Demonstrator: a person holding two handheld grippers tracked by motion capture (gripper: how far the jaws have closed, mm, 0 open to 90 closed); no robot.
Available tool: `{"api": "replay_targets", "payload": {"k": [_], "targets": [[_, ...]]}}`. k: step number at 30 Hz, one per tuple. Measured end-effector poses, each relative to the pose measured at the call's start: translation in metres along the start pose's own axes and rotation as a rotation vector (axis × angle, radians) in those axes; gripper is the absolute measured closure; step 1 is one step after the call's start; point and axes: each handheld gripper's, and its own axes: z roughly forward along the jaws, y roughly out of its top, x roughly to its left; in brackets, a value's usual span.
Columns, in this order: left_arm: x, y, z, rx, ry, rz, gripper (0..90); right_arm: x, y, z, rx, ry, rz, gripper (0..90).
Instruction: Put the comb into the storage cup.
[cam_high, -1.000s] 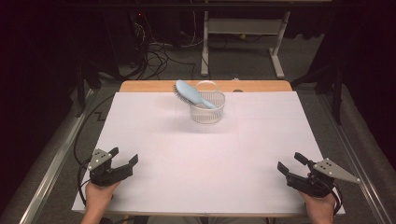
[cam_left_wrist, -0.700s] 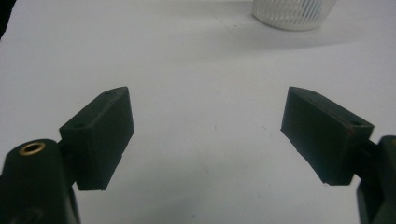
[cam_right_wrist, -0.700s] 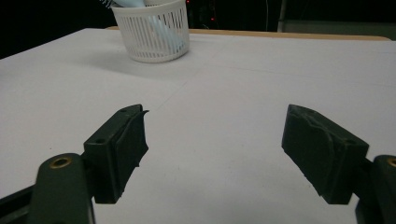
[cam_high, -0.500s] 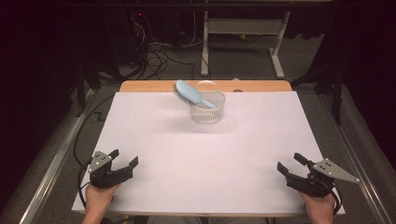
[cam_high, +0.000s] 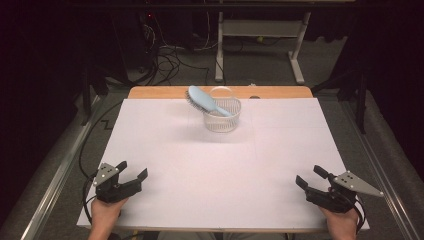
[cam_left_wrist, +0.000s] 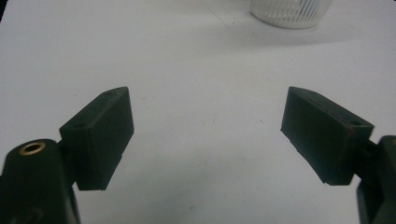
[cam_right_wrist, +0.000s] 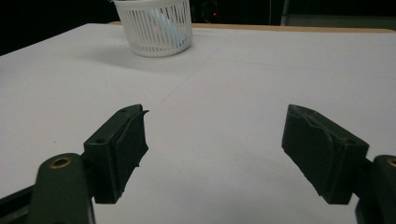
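While both hands rest at the near edge of the tabletop (cam_high: 220, 165), the left tool (cam_high: 131, 170) sits near the left corner and the right tool (cam_high: 309, 176) near the right corner, well apart from each other. Each has its jaws spread wide with nothing between them; the left gripper view (cam_left_wrist: 205, 135) and the right gripper view (cam_right_wrist: 212, 149) show only bare white surface in the gap. At the far middle of the tabletop stands a white slatted basket (cam_high: 222, 120), upright, with a light blue hairbrush (cam_high: 207, 101) lying tilted across its rim, the bristled head sticking out to the left and the handle end dipping inside. Through the slats in the right gripper view the basket (cam_right_wrist: 156, 30) shows a pale blue shape within. The basket's lower wall (cam_left_wrist: 289, 11) appears at the top of the left gripper view. White sheet between tools and basket lies open, with nothing standing on it. Beyond the far wooden edge (cam_high: 150, 93) are black cables (cam_high: 165, 55) on the floor and a white table frame (cam_high: 260, 30).
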Motion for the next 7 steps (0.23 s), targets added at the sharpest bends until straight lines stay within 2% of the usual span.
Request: {"api": "replay_targets", "payload": {"k": [7], "targets": [[0.0005,0.0001,0.0008,0.002,-0.002,-0.005,16.5,-0.0001,-0.0004,-0.0008,-0.002,0.0,0.004,22.2]]}}
